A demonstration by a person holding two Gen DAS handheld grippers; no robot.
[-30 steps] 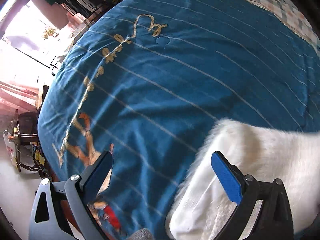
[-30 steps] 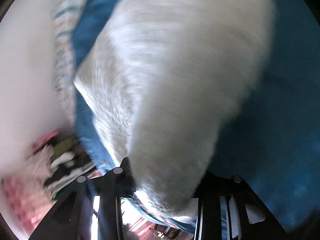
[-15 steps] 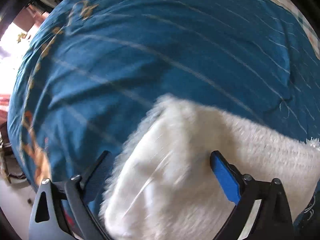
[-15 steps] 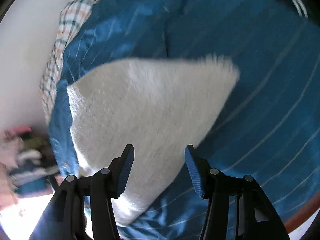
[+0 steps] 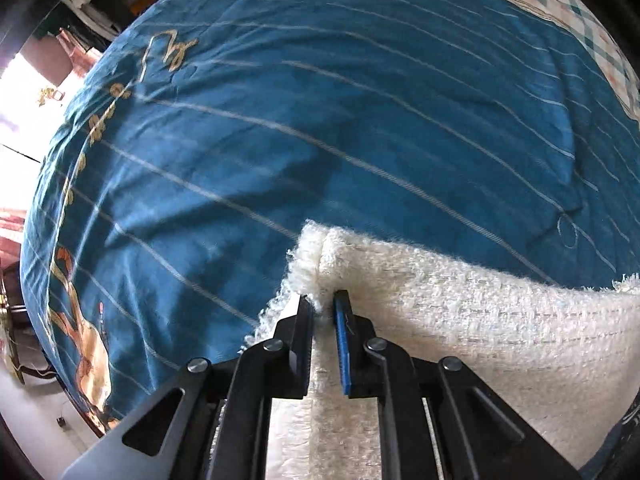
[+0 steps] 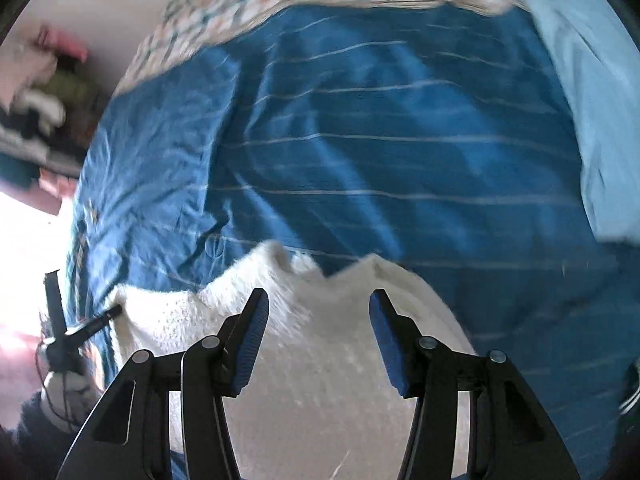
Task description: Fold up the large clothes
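Note:
A fluffy white knitted garment [image 5: 460, 320] lies on a blue striped bedspread [image 5: 320, 120]. My left gripper [image 5: 322, 300] is shut on a corner fold of the garment at its left end. In the right wrist view the same white garment [image 6: 320, 340] lies below and between the fingers of my right gripper [image 6: 318, 300], which is open and holds nothing. The left gripper also shows in the right wrist view [image 6: 96, 320], small at the far left, at the garment's other end.
The blue bedspread [image 6: 380, 140] covers most of the bed. A checked sheet [image 5: 580, 12] shows at the far edge. A light blue cloth [image 6: 592, 100] lies at the right. Clothes and furniture [image 6: 36, 92] stand beyond the left bed edge.
My left gripper has closed on the garment's corner; it was open around it before. My right gripper let go of the garment a second ago and stays open over it.

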